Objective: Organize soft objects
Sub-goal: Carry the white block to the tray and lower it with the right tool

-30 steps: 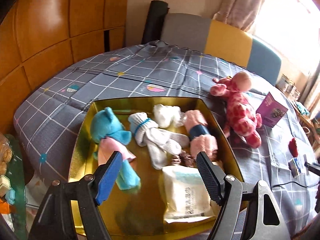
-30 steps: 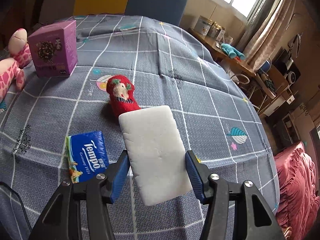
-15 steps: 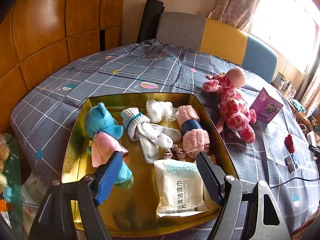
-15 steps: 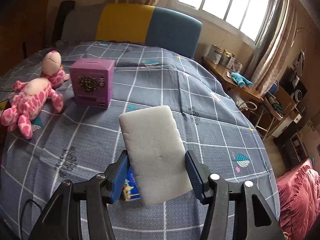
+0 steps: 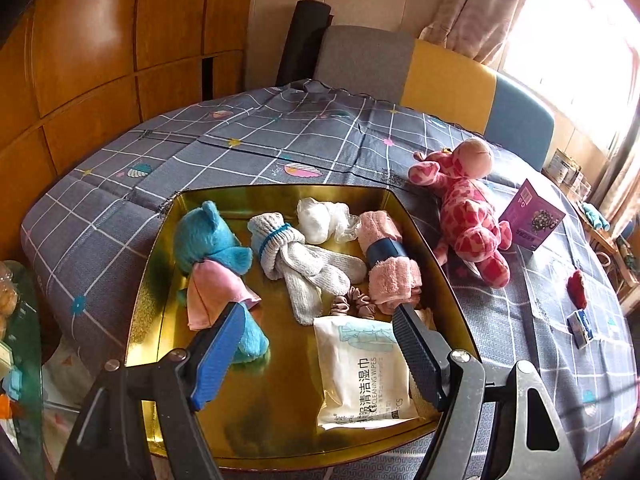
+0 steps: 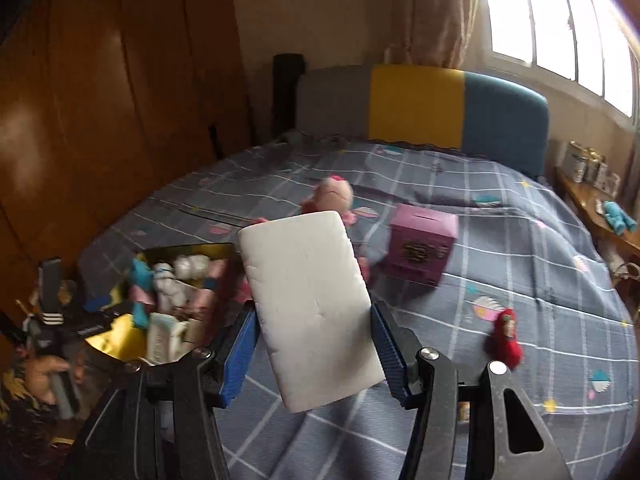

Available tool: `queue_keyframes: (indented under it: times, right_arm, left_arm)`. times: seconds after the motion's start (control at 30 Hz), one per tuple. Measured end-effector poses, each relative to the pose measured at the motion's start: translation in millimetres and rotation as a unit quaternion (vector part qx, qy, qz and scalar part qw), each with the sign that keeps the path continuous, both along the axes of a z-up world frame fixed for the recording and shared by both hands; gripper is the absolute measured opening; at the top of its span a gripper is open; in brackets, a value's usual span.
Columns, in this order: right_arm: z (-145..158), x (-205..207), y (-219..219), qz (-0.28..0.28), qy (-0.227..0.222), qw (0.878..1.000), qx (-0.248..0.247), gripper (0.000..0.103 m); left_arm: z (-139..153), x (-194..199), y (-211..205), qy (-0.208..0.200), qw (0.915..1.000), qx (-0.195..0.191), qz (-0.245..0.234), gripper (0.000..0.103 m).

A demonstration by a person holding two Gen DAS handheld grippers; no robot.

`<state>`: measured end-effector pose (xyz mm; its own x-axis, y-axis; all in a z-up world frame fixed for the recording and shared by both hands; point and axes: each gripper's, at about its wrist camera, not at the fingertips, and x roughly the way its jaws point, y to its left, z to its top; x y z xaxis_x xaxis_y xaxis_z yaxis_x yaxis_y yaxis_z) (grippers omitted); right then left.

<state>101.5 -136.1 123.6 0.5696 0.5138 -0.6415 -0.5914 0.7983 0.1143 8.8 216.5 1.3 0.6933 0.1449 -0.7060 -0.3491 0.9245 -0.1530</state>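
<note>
Keep your right claw clamped gently on the white sponge, steering left toward the gold tray beneath your open left claw.

A white sponge, a flat rounded slab, stands tilted between the fingers of the right tongs, pinched at its lower sides. Ahead of the left tongs lies a gold tray holding a blue bear, grey socks, a white bundle, a pink roll, a scrunchie and wipes. Right of the tray lies a pink giraffe; farther right, a red toy.
</note>
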Motion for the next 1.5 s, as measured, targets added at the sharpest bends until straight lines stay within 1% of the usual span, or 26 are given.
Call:
queue_keyframes:
  times: [0.07, 0.17, 0.27, 0.4, 0.5, 0.57, 0.73, 0.8, 0.9, 1.0, 1.17, 1.23, 1.5]
  right_arm:
    - [-7, 0, 25, 0.034, 0.035, 0.998, 0.028, 0.056]
    - [-29, 0, 70, 0.078, 0.085, 0.992, 0.044, 0.056]
    - [-55, -3, 115, 0.110, 0.123, 0.986, 0.037, 0.056]
    - [-83, -4, 166, 0.129, 0.145, 0.981, 0.016, 0.056]
    - [-99, 0, 195, 0.126, 0.136, 0.983, -0.009, 0.056]
    - [-109, 6, 209, 0.124, 0.142, 0.982, -0.021, 0.057]
    - [-132, 21, 247, 0.115, 0.125, 0.983, -0.064, 0.057]
    - [-137, 23, 259, 0.114, 0.109, 0.984, -0.081, 0.057]
    - [-148, 30, 275, 0.109, 0.103, 0.983, -0.110, 0.058]
    - [-167, 36, 288, 0.104, 0.104, 0.980, -0.135, 0.058]
    - [-170, 29, 300, 0.119, 0.086, 0.978, -0.146, 0.058]
    - [-170, 28, 301, 0.118, 0.082, 0.978, -0.150, 0.060]
    - [-165, 28, 292, 0.110, 0.099, 0.982, -0.122, 0.063]
  left_arm:
    - [1, -3, 3, -0.003, 1.0000, -0.002, 0.003, 0.077]
    - [2, -7, 10, -0.004, 0.9999, -0.003, 0.011, 0.077]
    - [1, -13, 21, -0.005, 0.9997, -0.006, 0.025, 0.077]
    - [-1, -19, 35, -0.004, 0.9990, -0.012, 0.043, 0.077]
    - [-1, -23, 43, -0.007, 0.9985, -0.010, 0.053, 0.077]
    - [-1, -24, 46, -0.008, 0.9983, -0.009, 0.057, 0.077]
    - [-3, -25, 50, -0.005, 0.9980, -0.007, 0.063, 0.077]
    - [-3, -25, 49, -0.006, 0.9980, -0.004, 0.063, 0.077]
    - [-2, -25, 48, -0.007, 0.9982, 0.004, 0.060, 0.077]
    - [-4, -25, 47, -0.006, 0.9982, 0.002, 0.059, 0.077]
    - [-7, -22, 45, -0.001, 0.9985, 0.000, 0.054, 0.077]
    - [-8, -22, 44, 0.001, 0.9985, 0.000, 0.054, 0.077]
    - [-8, -21, 41, 0.002, 0.9987, 0.003, 0.050, 0.077]
